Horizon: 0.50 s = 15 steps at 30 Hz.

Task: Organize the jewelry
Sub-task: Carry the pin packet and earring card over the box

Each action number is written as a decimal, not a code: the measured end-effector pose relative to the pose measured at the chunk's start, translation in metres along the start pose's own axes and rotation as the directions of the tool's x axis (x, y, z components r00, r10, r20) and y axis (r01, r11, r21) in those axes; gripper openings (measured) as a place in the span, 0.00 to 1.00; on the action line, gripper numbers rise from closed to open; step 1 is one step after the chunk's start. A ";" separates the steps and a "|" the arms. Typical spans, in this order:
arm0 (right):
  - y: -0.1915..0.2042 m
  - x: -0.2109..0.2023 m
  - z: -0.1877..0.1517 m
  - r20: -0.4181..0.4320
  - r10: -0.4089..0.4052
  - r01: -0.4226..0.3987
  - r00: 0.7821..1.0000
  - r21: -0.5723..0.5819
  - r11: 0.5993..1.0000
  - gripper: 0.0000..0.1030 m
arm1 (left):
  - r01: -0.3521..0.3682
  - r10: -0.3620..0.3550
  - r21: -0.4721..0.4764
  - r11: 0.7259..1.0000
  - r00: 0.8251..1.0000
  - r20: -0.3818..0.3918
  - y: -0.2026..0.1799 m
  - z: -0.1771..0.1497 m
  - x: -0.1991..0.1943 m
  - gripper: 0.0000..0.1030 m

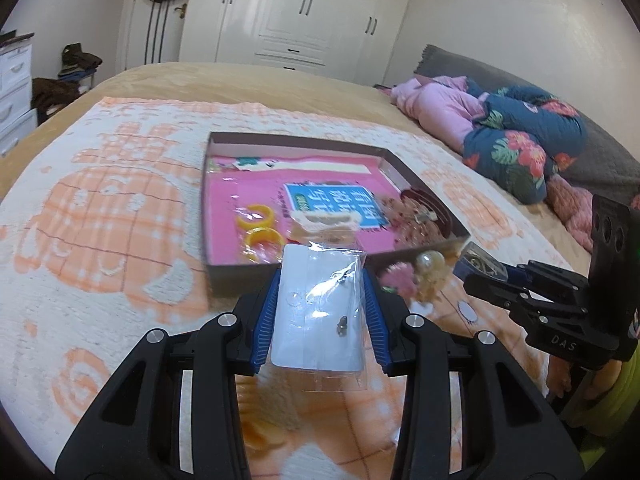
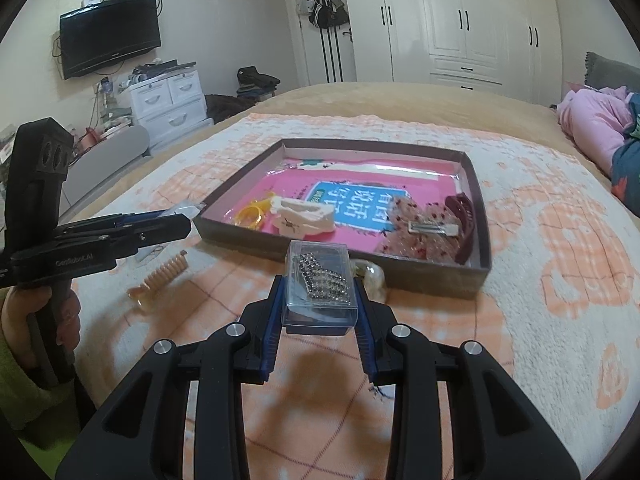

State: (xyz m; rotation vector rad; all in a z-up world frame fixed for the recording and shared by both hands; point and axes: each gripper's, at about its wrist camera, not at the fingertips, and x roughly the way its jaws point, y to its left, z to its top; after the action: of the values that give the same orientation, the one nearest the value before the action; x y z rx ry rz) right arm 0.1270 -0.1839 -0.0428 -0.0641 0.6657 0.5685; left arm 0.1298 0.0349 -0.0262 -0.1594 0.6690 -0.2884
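My left gripper point(image 1: 320, 282) is shut on a white earring card in a clear bag point(image 1: 320, 312), held a little above the towel just before the tray. The brown tray with pink lining point(image 1: 240, 276) holds yellow rings point(image 1: 258, 226), a white claw clip point(image 1: 324, 222) and a dotted bow clip point(image 2: 420, 232). My right gripper point(image 2: 318, 284) is shut on a small clear box of rhinestone jewelry point(image 2: 318, 280), near the tray's front wall point(image 2: 400, 276). In the right wrist view the left gripper point(image 2: 180, 222) shows at the left. The left wrist view shows the right gripper point(image 1: 480, 270) at the right.
A beige comb clip point(image 2: 160, 280) lies on the orange-and-white towel point(image 2: 560, 280) left of the tray. A pink flower and pearl piece point(image 1: 416, 276) lies at the tray's near corner. Pink and floral bedding point(image 1: 512, 136) is piled at the right. A hand in a green sleeve point(image 2: 24, 320) holds the left gripper.
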 end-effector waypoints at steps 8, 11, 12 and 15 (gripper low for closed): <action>0.002 0.008 0.017 0.029 -0.010 0.010 1.000 -0.003 1.000 0.30 | -0.019 0.020 -0.036 0.999 0.999 0.037 0.016 0.012 -0.003 0.31; 0.000 0.011 0.025 0.046 -0.019 0.019 0.999 0.000 1.000 0.30 | -0.022 0.024 -0.039 0.999 0.999 0.049 0.019 0.020 -0.002 0.31; -0.002 0.013 0.028 0.049 -0.022 0.022 0.999 0.000 1.000 0.30 | -0.022 0.024 -0.040 0.999 0.998 0.052 0.020 0.022 -0.001 0.31; -0.005 0.017 0.036 0.060 -0.035 0.035 0.998 0.000 0.999 0.30 | -0.022 0.024 -0.039 0.999 0.998 0.056 0.022 0.027 0.003 0.31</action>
State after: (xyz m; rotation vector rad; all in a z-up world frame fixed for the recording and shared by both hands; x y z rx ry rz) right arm 0.1612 -0.1716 -0.0253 -0.0598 0.6046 0.5351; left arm 0.1542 0.0563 -0.0123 -0.1954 0.6201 -0.2482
